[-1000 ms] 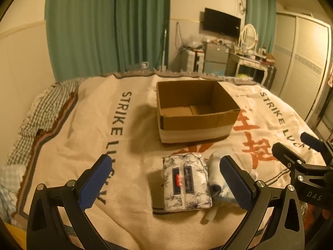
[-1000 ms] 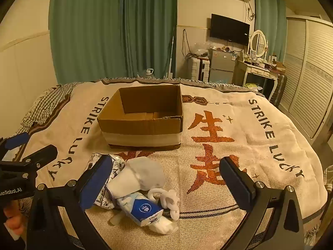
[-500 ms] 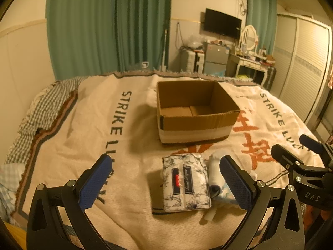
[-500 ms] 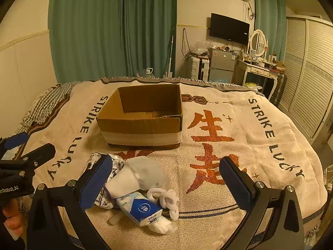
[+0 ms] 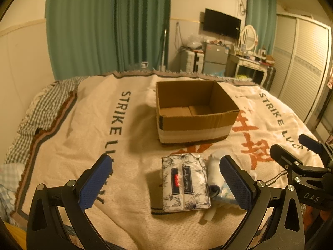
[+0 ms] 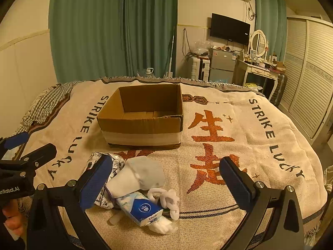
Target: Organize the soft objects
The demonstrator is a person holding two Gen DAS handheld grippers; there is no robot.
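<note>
Corrugated cardboard box point(image 5: 194, 112), open top, white band at its base, sits mid-frame on the woven blanket point(image 5: 87, 137) lettered "STRIKE LUCKY". Soft pile just below it: floral tissue pack point(image 5: 185, 182) labelled "Tissue Paper", white sock point(image 6: 138, 177), blue-labelled tissue pack point(image 6: 141, 207), small white plush point(image 6: 168, 201). Your left gripper point(image 5: 165, 182) and right gripper point(image 6: 164, 182) both hover low in frame, jaws spread wide, holding nothing.
</note>
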